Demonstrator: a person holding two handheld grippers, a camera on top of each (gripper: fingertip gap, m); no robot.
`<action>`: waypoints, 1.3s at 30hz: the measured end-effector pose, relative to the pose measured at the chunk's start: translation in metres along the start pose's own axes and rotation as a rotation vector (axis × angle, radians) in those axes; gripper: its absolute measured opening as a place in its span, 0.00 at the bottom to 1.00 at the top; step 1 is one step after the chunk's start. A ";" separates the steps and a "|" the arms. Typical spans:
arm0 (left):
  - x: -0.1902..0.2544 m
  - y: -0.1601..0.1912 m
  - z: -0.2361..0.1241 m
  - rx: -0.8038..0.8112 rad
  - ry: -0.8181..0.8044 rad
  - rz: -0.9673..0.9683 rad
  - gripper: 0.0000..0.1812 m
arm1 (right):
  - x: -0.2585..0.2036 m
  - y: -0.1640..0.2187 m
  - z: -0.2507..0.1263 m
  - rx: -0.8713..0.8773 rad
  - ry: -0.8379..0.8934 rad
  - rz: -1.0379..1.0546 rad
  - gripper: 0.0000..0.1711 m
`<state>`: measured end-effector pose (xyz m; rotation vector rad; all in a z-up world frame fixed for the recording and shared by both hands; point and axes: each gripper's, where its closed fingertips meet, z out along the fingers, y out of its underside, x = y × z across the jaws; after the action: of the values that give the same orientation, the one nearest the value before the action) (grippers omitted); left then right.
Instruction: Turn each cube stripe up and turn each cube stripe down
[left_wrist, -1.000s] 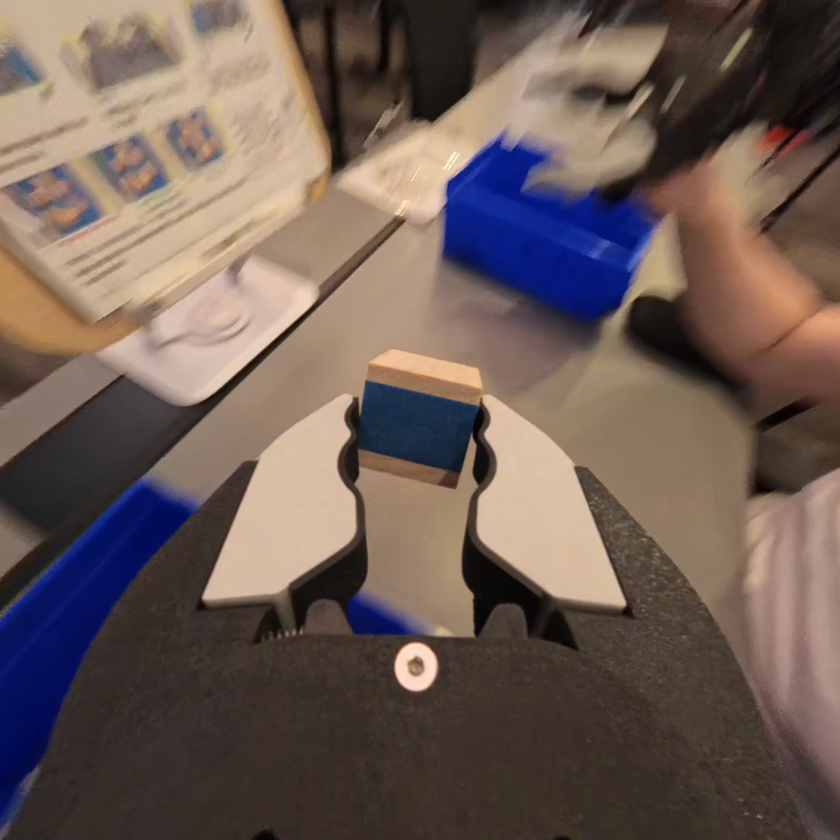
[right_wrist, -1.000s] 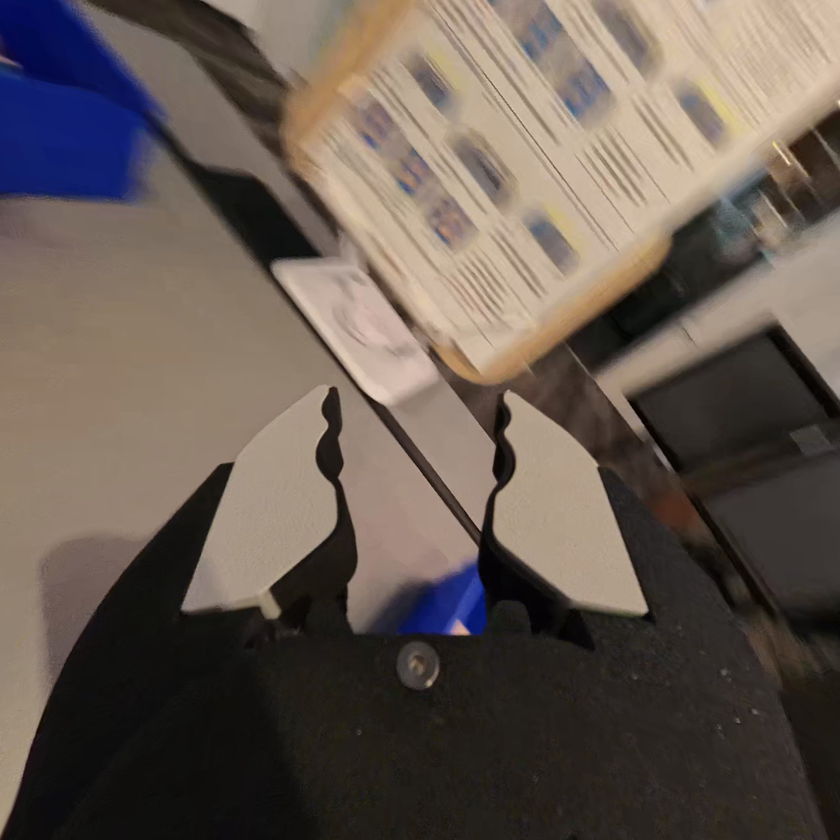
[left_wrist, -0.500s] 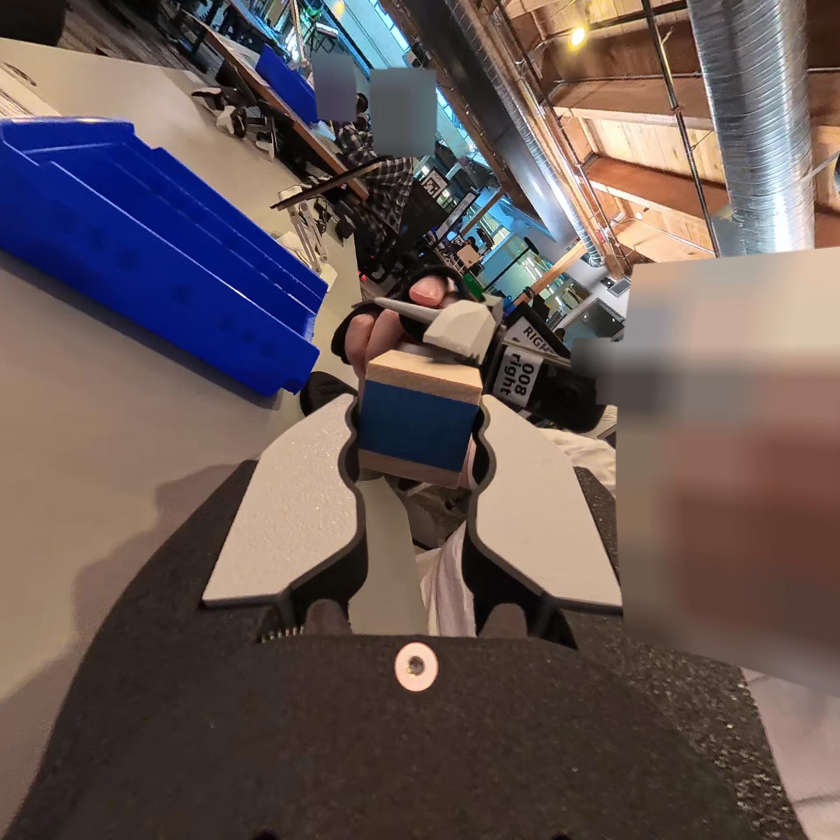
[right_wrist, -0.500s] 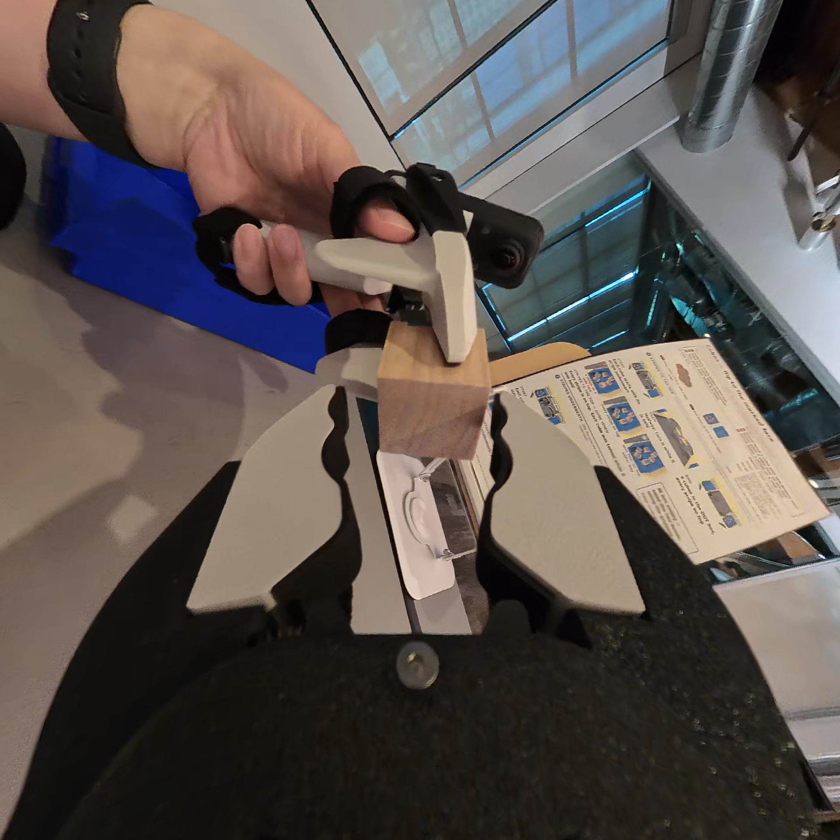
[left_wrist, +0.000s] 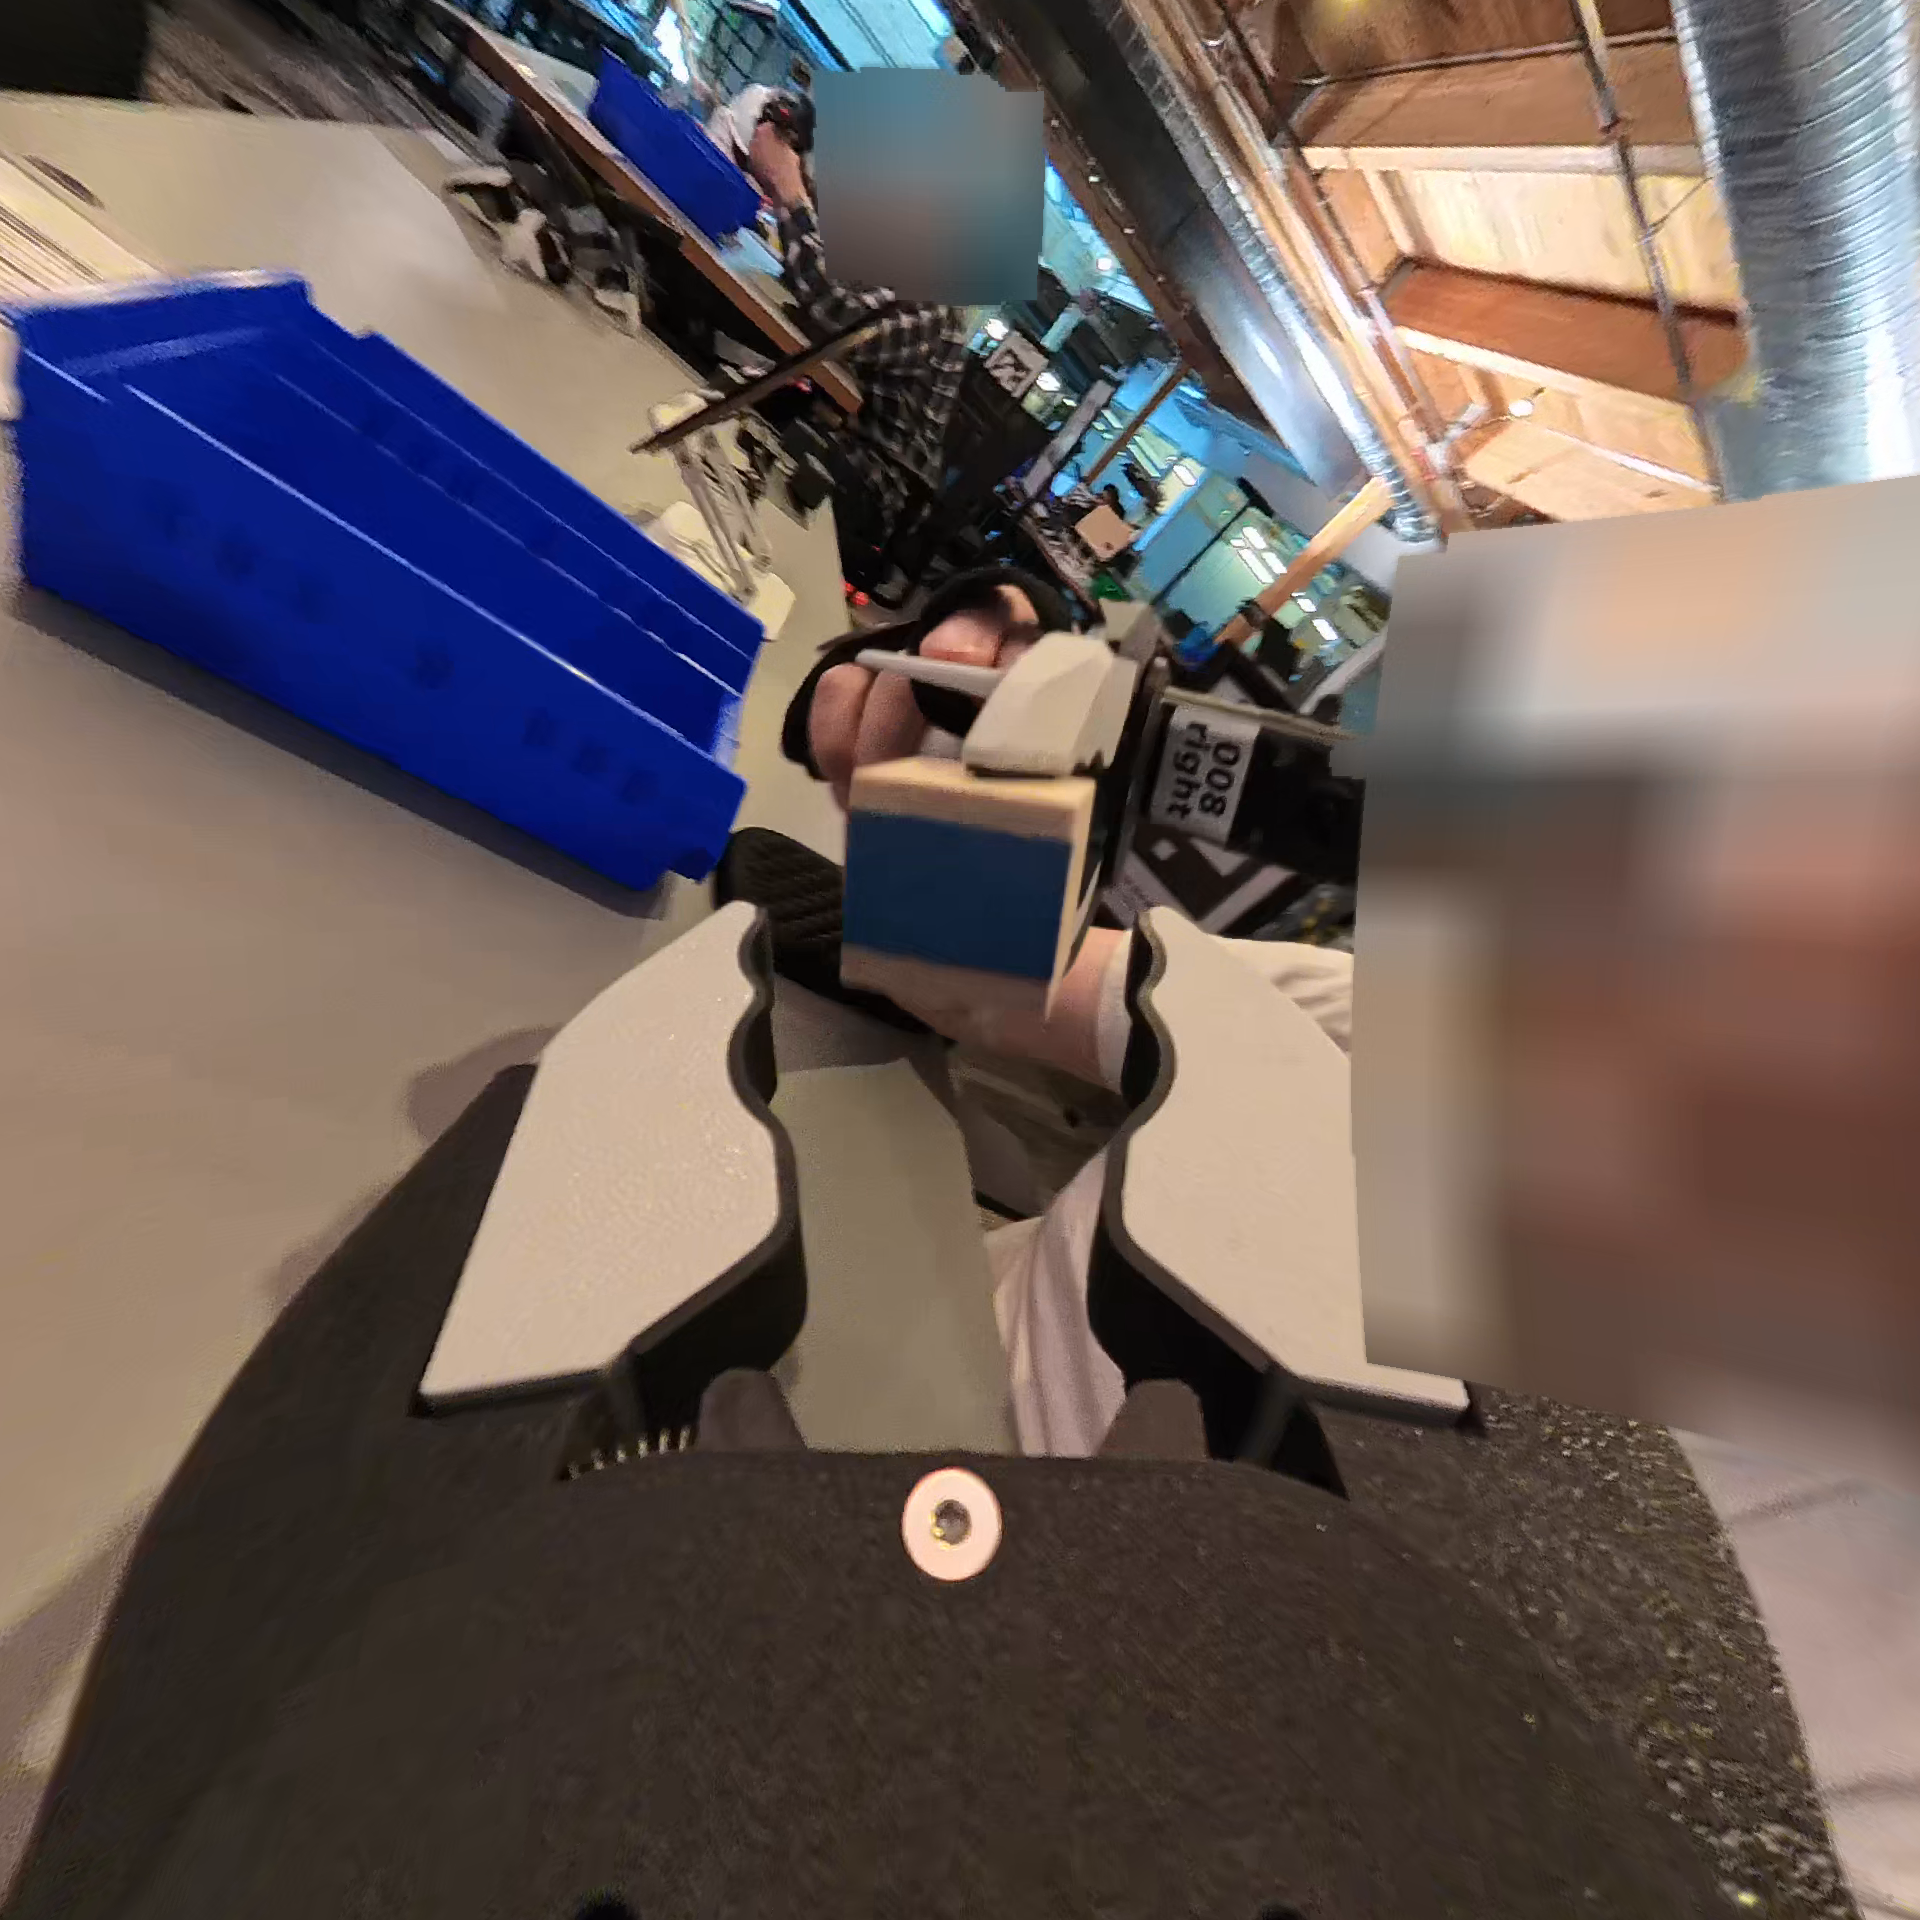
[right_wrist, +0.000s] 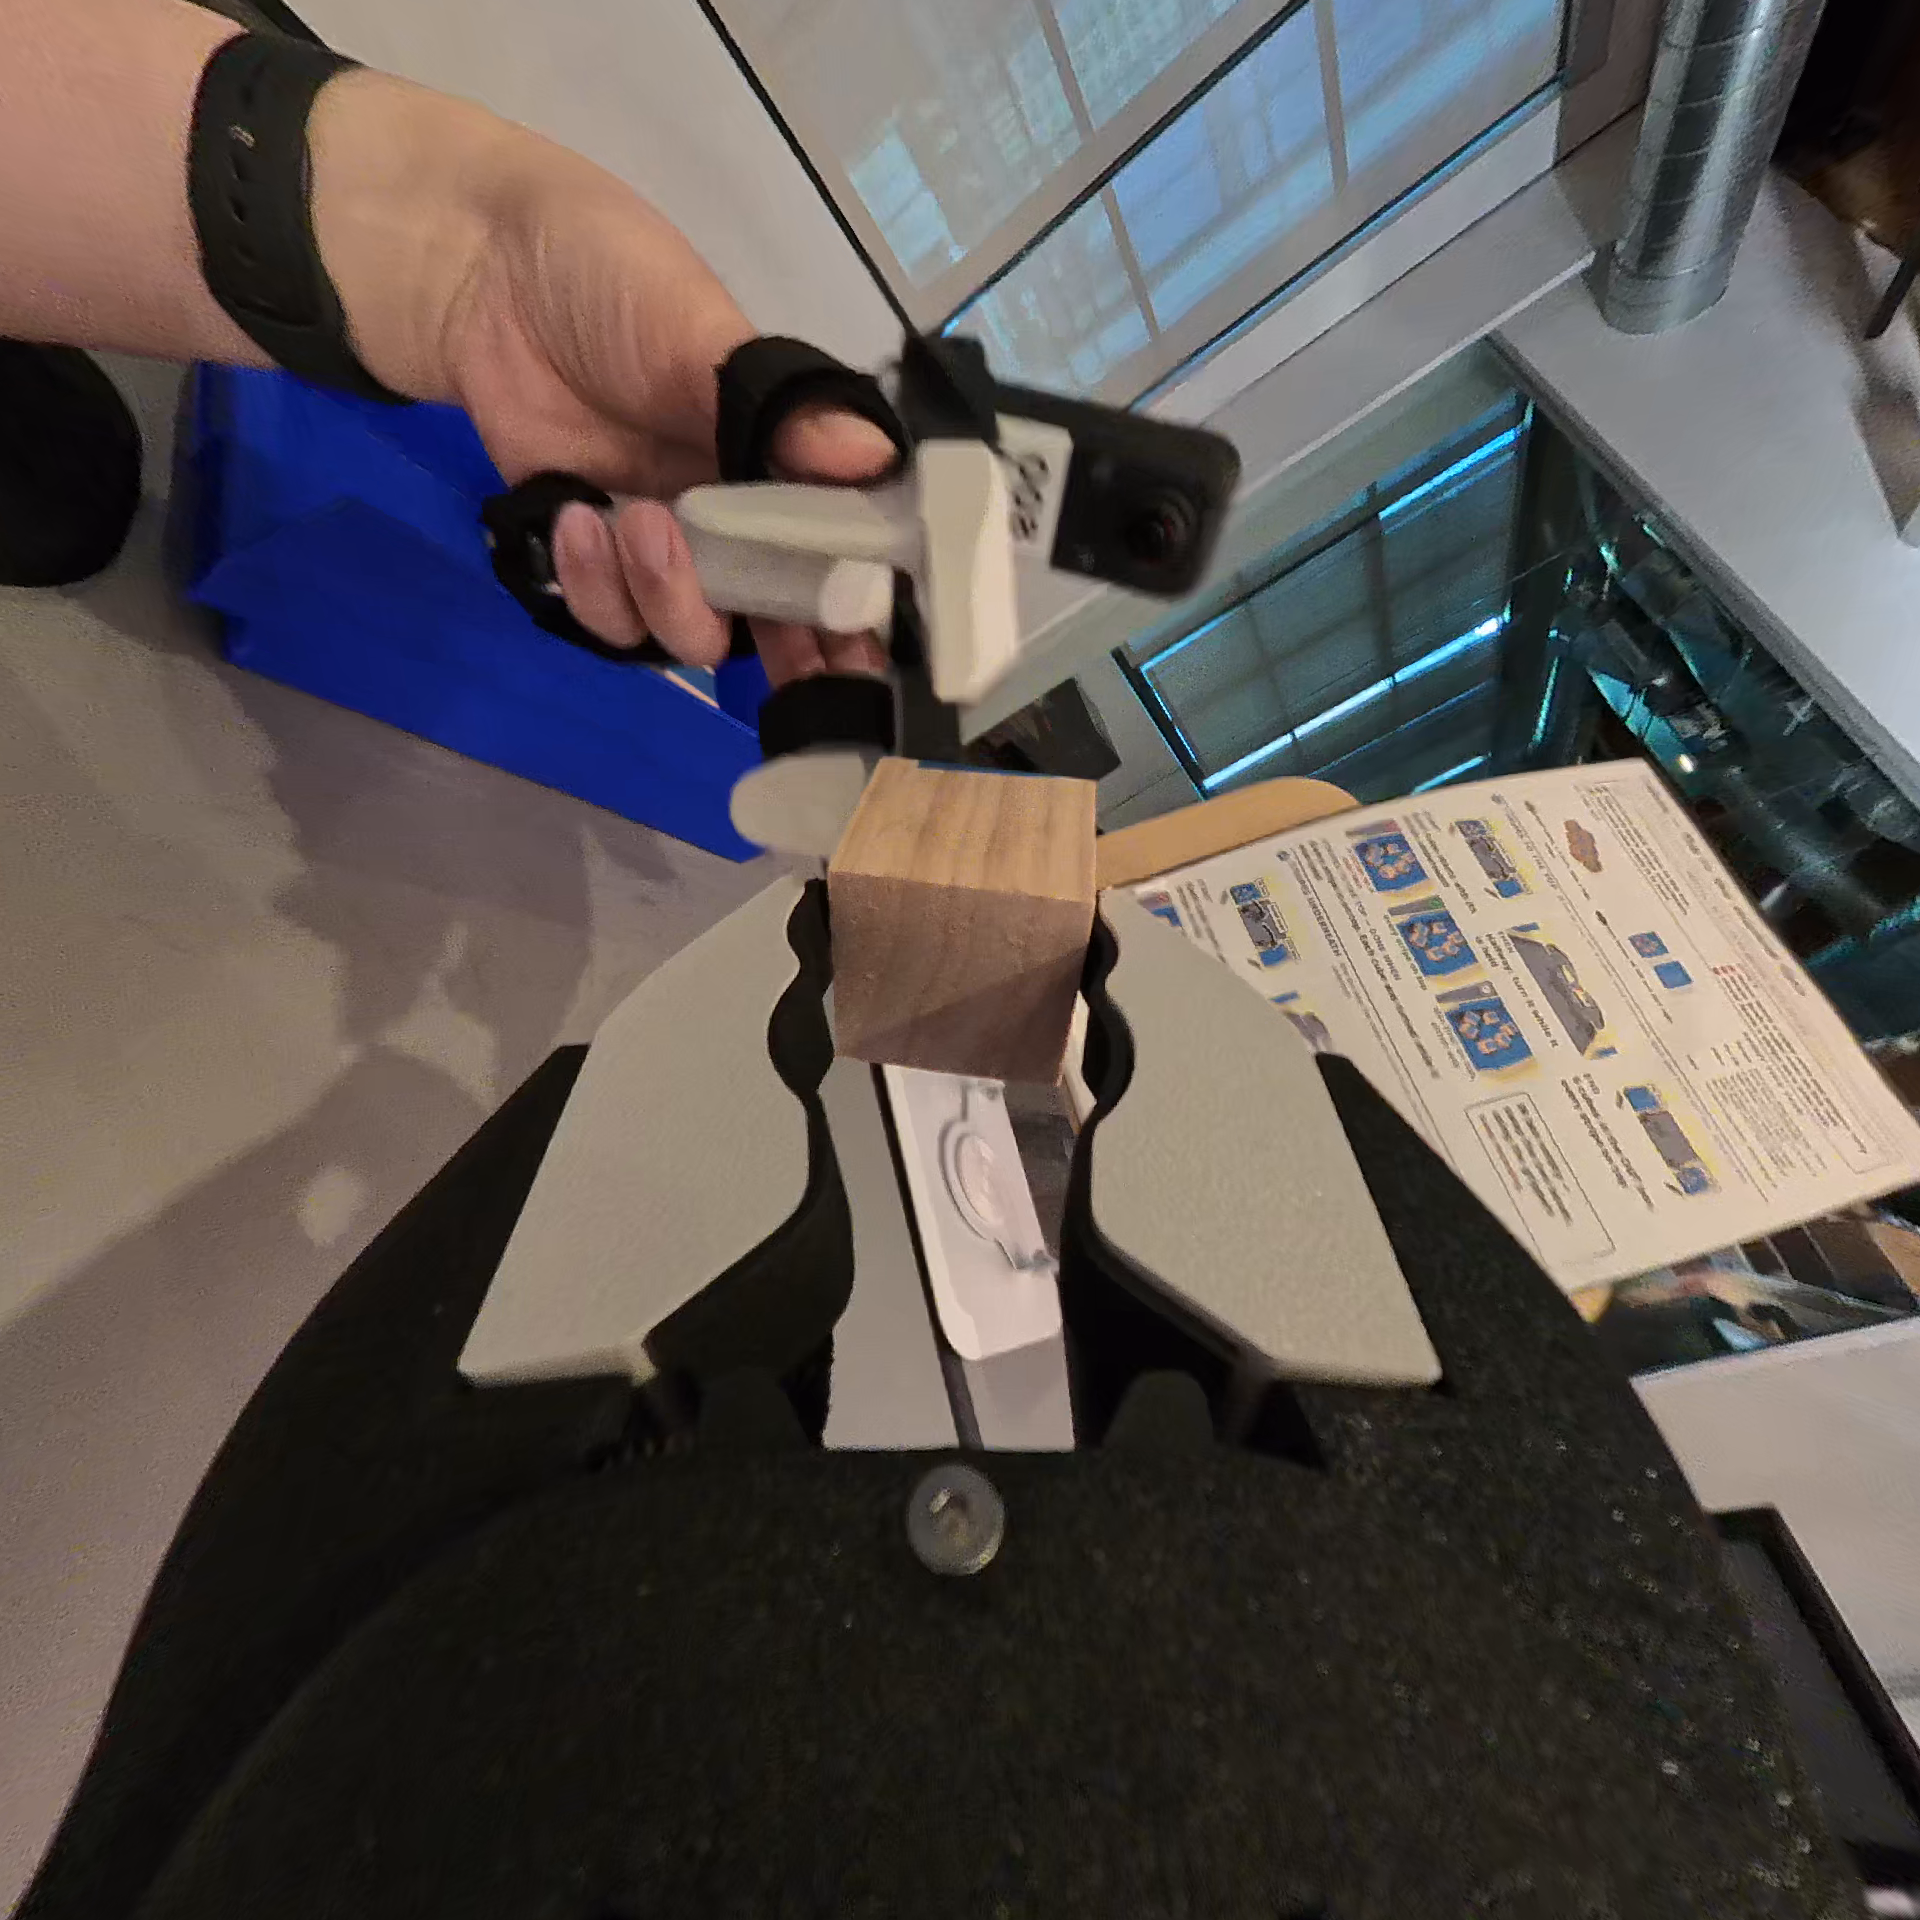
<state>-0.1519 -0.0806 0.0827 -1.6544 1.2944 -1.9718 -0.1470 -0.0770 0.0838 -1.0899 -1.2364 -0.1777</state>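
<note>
A wooden cube (left_wrist: 951, 894) with a blue stripe hangs in the air above the grey table (left_wrist: 208, 987). Its blue face is turned toward the left wrist camera. My left gripper (left_wrist: 948, 920) is open; its fingers stand apart from the cube's sides, and the cube sits just past their tips. My right gripper (right_wrist: 956, 904) is shut on the cube (right_wrist: 961, 935), one finger on each side, with plain wood faces toward its camera. The left gripper's white handle (right_wrist: 790, 551), held in a hand, shows just above and behind the cube.
A blue bin (left_wrist: 364, 623) stands on the table to the left; it also shows in the right wrist view (right_wrist: 416, 644). A printed instruction sheet (right_wrist: 1507, 997) on a board stands at the right, with a white flat stand (right_wrist: 987, 1247) below it. People sit at far tables.
The left gripper carried the cube up to the right gripper, then opened and drew back a little. The right gripper, open and empty before, has shut on the cube.
</note>
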 end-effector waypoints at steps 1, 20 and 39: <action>-0.001 -0.003 -0.007 0.007 -0.042 0.031 0.36 | 0.009 0.004 -0.006 -0.016 0.011 0.008 0.27; 0.007 -0.014 -0.045 -0.008 -0.335 0.228 0.29 | 0.065 0.342 -0.220 -0.941 0.246 1.385 0.27; -0.005 -0.008 -0.050 -0.059 -0.392 0.218 0.27 | 0.005 0.414 -0.188 -1.386 0.019 1.531 0.27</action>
<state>-0.1920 -0.0499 0.0873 -1.7308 1.3211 -1.4117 0.2449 -0.0002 -0.1329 -2.8813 0.2267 0.2016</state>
